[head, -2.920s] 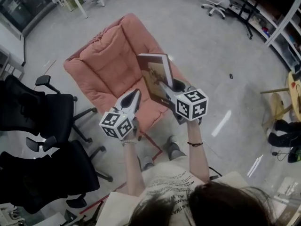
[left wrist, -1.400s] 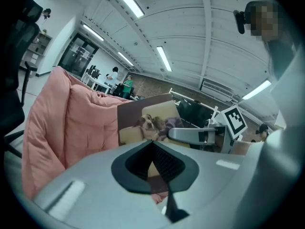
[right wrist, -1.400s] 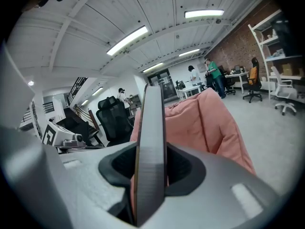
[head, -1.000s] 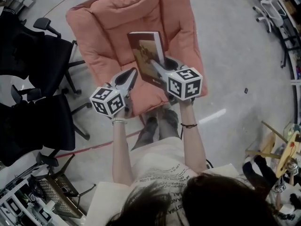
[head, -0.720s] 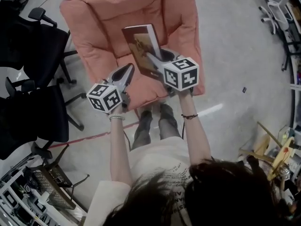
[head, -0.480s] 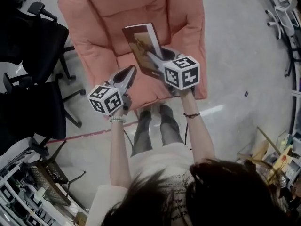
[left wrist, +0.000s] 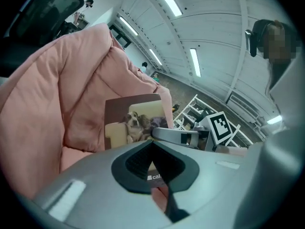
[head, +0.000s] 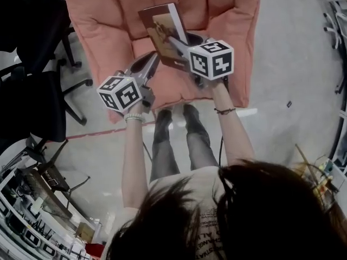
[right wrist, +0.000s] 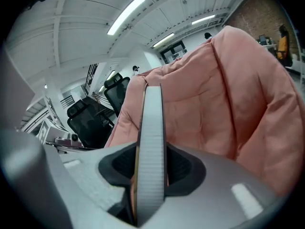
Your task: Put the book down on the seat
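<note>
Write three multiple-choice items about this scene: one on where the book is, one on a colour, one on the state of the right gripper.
1. The book is held over:
A) the cushioned chair
B) a desk
C) a bed
2. The cushioned chair is:
A) grey
B) green
C) pink
3. The jaws of the right gripper are:
A) open and empty
B) shut on the book
C) shut on nothing

Key:
1 A: in the head view the cushion lies behind the book.
2 C: its padding is pink.
3 B: the book's edge is clamped between the jaws.
</note>
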Demonstrator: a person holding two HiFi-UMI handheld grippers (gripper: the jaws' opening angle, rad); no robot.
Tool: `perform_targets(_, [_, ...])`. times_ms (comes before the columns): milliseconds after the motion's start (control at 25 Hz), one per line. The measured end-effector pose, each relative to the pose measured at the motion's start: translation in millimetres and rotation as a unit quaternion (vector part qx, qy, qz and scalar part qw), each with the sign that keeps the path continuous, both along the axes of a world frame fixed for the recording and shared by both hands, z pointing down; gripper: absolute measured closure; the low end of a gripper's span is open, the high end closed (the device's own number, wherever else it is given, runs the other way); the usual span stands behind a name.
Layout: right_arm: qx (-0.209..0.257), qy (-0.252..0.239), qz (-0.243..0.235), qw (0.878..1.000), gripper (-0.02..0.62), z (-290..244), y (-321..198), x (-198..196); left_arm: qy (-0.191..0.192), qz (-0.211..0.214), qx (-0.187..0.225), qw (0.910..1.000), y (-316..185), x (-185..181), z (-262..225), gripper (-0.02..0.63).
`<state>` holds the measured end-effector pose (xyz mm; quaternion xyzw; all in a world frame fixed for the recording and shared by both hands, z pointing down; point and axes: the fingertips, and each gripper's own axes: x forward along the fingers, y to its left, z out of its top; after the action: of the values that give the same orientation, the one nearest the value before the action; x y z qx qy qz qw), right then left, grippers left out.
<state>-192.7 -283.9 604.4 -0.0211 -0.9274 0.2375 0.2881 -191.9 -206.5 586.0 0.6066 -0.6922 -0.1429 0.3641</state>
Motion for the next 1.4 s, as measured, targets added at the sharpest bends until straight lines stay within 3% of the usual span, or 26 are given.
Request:
perform_targets(640, [0.002,0.022,-0.037,0.999,0.446,72.6,-14.0,-14.6,0.017,-0.007,-0.025,0.9995,-14.6,-11.5,68.8,0.614])
perform_targets(920, [-0.02,0.028,-0.041,0.999,0.446,106.7,-10.0,-12.1,0.032,0.0,-0.041,0.9986,-15.6,1.5,97.9,0.614])
perform_targets(1400, [-0.027,0.04,-0.039,0.998,0.445,120.3,-12.1,-16.0,0.047,0.002,-0.048,0.9977,-14.0,3.5,111.7,0.614])
